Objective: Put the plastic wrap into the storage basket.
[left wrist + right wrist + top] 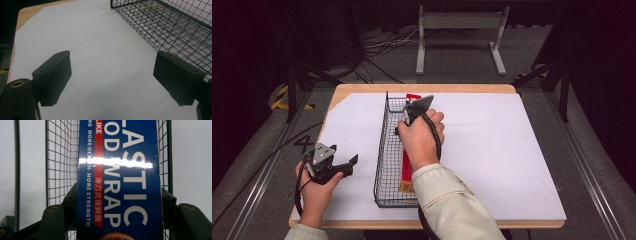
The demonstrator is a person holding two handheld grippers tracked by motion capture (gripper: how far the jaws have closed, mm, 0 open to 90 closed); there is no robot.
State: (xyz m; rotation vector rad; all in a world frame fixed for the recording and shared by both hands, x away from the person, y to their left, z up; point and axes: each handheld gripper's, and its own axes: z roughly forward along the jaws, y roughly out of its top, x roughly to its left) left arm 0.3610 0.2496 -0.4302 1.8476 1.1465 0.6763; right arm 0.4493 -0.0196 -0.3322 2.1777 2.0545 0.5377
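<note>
Plastic wrap box (120, 182): long, glossy carton, likely light and stiff but slick, and it may crush if squeezed. Right gripper (120, 215) is clamped across its narrow width, near mid-length, inside the wire basket (382, 150); a good grab point. Left gripper (112, 77) is wide open, empty, just beside the basket over the white sheet (492, 150).

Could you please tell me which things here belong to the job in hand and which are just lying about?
In the job:
wrap box, clamped in the right gripper
wire basket, which the box is in

Lying about:
left gripper, open over the white sheet
metal stand on the floor
</note>
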